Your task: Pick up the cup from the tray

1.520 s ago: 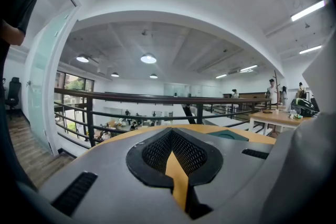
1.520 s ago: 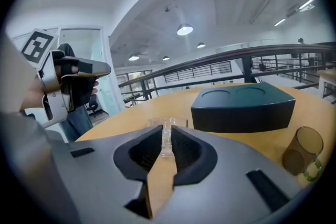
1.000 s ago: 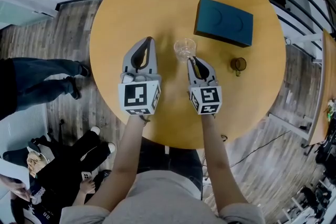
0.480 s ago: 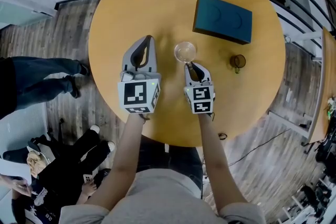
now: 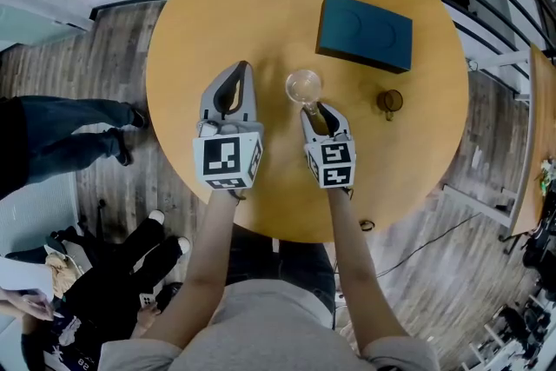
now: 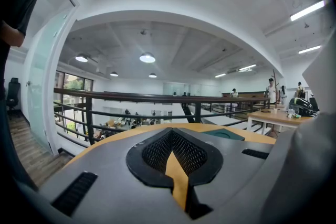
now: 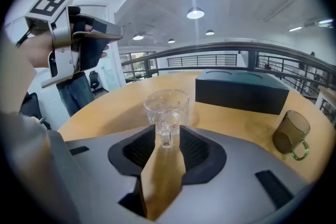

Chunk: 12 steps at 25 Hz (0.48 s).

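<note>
Clear glass cup (image 5: 304,87), empty, upright near the centre of the round tabletop (image 5: 217,13), well in from every edge. Its small handle points toward the person.

Right hand-held gripper (image 5: 314,107): jaws just opened, spread either side of the handle without pressing on it.

Left hand-held gripper (image 5: 243,67): pressed together, empty.

Two grey handheld grippers, grey T-shirt (image 5: 269,321)
Left gripper (image 5: 244,68) and right gripper (image 5: 314,107): matte grey tapered shells; black ribbed pads (image 7: 195,148) lining the jaws; dark slots (image 7: 270,182) behind them; a white cube (image 5: 228,159) with black square markers at each rear end; short grey sleeves (image 5: 130,354) behind the cubes.
</note>
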Available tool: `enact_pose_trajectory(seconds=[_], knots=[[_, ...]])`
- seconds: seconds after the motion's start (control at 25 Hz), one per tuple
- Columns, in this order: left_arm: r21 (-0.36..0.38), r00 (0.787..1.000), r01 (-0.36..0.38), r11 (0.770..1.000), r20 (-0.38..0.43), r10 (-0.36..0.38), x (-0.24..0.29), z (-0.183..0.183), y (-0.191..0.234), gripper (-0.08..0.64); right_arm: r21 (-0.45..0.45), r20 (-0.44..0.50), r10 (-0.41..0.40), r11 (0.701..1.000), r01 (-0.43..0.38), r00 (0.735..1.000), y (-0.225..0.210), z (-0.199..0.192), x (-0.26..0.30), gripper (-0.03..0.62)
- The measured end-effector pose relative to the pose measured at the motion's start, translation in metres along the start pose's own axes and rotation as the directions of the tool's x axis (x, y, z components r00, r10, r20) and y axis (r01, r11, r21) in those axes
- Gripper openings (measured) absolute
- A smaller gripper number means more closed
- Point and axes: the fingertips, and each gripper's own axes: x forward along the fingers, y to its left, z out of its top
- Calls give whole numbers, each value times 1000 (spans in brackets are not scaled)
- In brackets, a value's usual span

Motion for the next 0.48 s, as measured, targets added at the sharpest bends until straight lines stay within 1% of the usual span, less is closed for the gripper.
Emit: enact_pose_trajectory(seconds=[0.12, 0.2, 0.24, 0.32, 0.36, 0.48], knots=[[-2, 1000, 0, 1000, 8, 0, -2, 4, 2, 5, 17, 65, -44, 999, 43, 997, -9, 15, -18, 130], [-2, 1000, 5, 1000, 18, -5, -4, 9, 1, 5, 53, 150, -81, 996, 74, 985, -18, 40, -39, 130], [-1, 1000, 9, 1000, 23, -9, -5, 11, -1, 5, 69, 200, -103, 993, 91, 974, -23, 54, -51, 120], [-3, 999, 19, 1000, 33, -19, -5, 16, -6, 5, 83, 294, -143, 989, 124, 945, -32, 83, -75, 38], [-5, 999, 25, 1000, 37, -25, -6, 19, -9, 5, 82, 333, -152, 988, 132, 931, -35, 95, -85, 20], [-4, 998, 49, 999, 46, -48, -11, 23, -23, 5, 82, 419, -164, 986, 142, 893, -36, 125, -114, 6]])
